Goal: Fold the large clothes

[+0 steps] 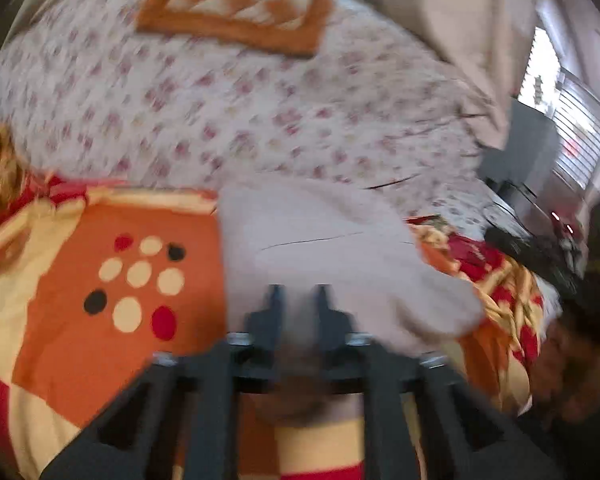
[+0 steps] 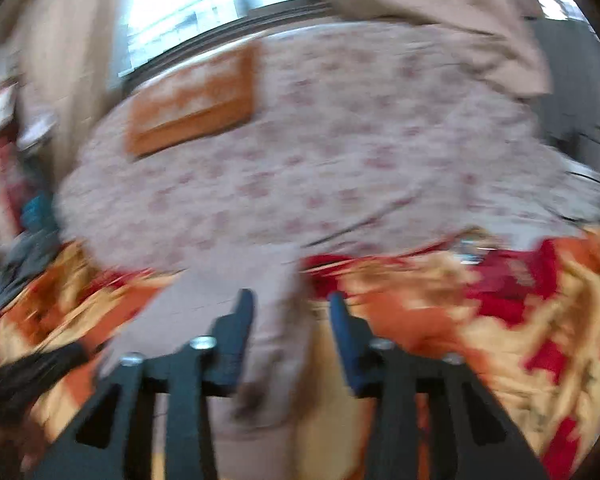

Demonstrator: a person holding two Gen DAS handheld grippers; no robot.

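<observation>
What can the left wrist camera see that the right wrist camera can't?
Only the left wrist view shows the spotted orange patch on the blanket. Only the right wrist view shows a blurry teal thing at its left edge. Both show the flowery sheet, the orange mat, the pale garment and the red-orange blanket.

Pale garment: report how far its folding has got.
Done: an orange-and-white cloth lies flat and squared on the floral sheet, seemingly folded. In hand: the left gripper is shut on the pale garment, which looks partly folded on the orange blanket; the right gripper straddles it, jaws apart. Left: likely the last folds and setting it aside; blur hides more.
</observation>
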